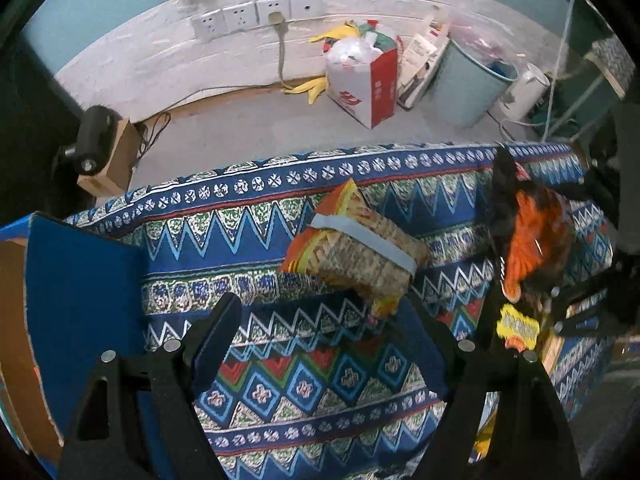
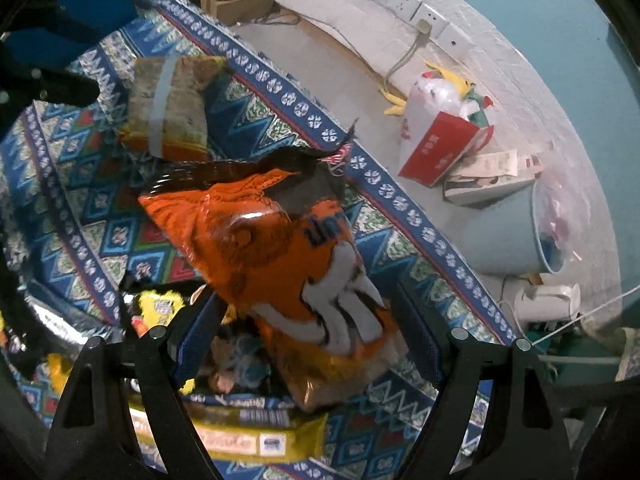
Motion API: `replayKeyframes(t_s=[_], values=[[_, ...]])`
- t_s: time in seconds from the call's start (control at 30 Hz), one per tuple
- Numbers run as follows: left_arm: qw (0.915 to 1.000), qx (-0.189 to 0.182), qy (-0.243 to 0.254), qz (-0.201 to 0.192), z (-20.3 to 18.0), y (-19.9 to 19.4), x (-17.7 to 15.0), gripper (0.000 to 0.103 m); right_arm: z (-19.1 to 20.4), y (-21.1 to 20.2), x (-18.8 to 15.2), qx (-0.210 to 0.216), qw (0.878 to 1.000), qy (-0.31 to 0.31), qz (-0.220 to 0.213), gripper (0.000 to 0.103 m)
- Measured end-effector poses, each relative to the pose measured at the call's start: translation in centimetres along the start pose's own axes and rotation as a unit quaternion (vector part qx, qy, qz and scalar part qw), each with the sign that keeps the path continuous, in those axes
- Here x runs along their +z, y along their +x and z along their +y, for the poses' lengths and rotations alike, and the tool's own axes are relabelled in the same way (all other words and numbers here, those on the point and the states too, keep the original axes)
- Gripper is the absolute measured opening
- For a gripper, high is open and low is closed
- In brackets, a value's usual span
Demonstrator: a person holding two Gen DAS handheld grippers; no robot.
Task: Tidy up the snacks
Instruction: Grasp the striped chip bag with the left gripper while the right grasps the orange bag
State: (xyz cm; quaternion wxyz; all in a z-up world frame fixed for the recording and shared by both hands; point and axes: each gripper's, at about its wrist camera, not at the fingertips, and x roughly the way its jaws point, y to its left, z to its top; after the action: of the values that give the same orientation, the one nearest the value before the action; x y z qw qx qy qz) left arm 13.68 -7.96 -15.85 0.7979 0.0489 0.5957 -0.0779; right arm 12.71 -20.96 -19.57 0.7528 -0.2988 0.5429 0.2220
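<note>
Red bag (image 1: 366, 80), seemingly stuffed full

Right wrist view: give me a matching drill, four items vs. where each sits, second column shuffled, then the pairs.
Items:
1. orange chip bag
2. cracker pack with grey tape band
3. yellow snack pack
4. red and white paper bag

Places:
A. on the floor by the wall, beside the blue bin
B. on the patterned cloth, between the open fingers of the right gripper
C. at the bottom of the view, under the gripper
D. further back on the cloth, upper left of the view

Pairs: 1-B, 2-D, 3-C, 4-A
</note>
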Motion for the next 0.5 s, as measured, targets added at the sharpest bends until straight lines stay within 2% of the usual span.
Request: replayKeyframes(t_s=[0.1, 0.13, 0.17, 0.3, 0.5], values=[[0.9994, -0.01, -0.033, 0.002, 0.2, 0.9, 0.7, 0.082, 0.2, 0.9, 0.5, -0.011, 1.0, 0.002, 0.007, 0.082], [0.9988, -0.014, -0.046, 0.003, 0.2, 1.3, 1.0, 0.082, 0.2, 1.1, 0.6, -0.007, 1.0, 0.006, 0.005, 0.078], [0.9984, -0.016, -0.055, 0.003, 0.2, 1.4, 1.1, 0.082, 0.2, 1.1, 0.7, -0.004, 1.0, 0.011, 0.001, 0.066], [0.9941, -0.036, -0.102, 0.001, 0.1, 2.1, 1.8, 0.082, -0.3, 1.2, 0.8, 0.027, 0.998, 0.052, -0.008, 0.05], [0.9893, -0.036, -0.141, 0.002, -0.5, 3.2, 2.8, 0.086, -2.0, 1.0, 0.5, 0.05, 0.988, 0.143, -0.011, 0.043]])
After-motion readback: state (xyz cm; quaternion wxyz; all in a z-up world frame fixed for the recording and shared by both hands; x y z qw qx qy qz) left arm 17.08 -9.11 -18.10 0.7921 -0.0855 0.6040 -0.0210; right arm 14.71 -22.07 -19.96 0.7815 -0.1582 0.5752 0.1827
